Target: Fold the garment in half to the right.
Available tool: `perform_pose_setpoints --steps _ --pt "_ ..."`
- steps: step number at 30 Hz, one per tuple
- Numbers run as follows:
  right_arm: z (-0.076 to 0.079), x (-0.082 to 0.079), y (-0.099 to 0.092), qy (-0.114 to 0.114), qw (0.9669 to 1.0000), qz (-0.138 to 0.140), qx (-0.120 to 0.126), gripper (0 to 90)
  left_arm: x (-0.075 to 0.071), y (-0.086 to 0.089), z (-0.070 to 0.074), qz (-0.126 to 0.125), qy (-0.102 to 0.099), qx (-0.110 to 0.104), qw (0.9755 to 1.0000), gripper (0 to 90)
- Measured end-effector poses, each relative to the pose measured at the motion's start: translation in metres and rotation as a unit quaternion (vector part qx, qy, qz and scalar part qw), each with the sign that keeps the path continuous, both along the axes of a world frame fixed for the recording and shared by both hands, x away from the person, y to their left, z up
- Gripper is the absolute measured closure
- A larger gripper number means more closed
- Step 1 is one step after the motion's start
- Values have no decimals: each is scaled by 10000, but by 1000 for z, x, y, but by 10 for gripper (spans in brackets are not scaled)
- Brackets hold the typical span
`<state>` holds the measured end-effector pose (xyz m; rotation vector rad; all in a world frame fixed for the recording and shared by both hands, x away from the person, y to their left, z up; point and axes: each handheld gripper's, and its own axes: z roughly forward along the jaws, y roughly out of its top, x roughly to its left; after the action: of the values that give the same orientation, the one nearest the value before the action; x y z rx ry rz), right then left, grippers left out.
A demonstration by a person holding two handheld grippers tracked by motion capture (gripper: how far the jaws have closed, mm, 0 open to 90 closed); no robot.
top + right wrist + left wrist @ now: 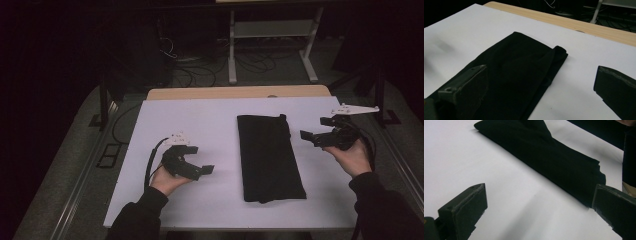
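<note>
Left gripper jaws standing wide apart, gripping nothing, hovering over bare sheet left of cloth. Right gripper jaws likewise spread, empty, pointing at cloth from right.

One folded black fabric rectangle lying flat mid-table between two grippers, touching neither; far corner slightly rolled.

Two hands, two dark sleeves entering from bottom.

No readable writing showing anywhere.

White sheet covering pale wooden tabletop; wood strip showing at far edge. Room lying dark; white metal stand, cables sitting on floor beyond.

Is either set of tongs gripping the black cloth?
No. The left tongs and right tongs stand open beside the black cloth.
</note>
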<state>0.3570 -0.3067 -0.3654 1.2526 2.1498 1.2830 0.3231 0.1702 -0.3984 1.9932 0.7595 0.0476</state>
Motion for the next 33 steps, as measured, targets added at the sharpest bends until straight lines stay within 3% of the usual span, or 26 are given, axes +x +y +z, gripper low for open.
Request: perform_pose_setpoints --steps 9,21,33 --pt "-8 -10 -9 63 10000 -55 14 0 -6 23 -2 216 -116 26 9997 0" --pt "-11 -27 -17 -6 9999 -85 57 0 -12 57 -6 578 -72 18 9983 0" --pt "-22 -44 -22 -75 9999 -103 97 0 -21 85 -11 938 -119 -2 9955 0"
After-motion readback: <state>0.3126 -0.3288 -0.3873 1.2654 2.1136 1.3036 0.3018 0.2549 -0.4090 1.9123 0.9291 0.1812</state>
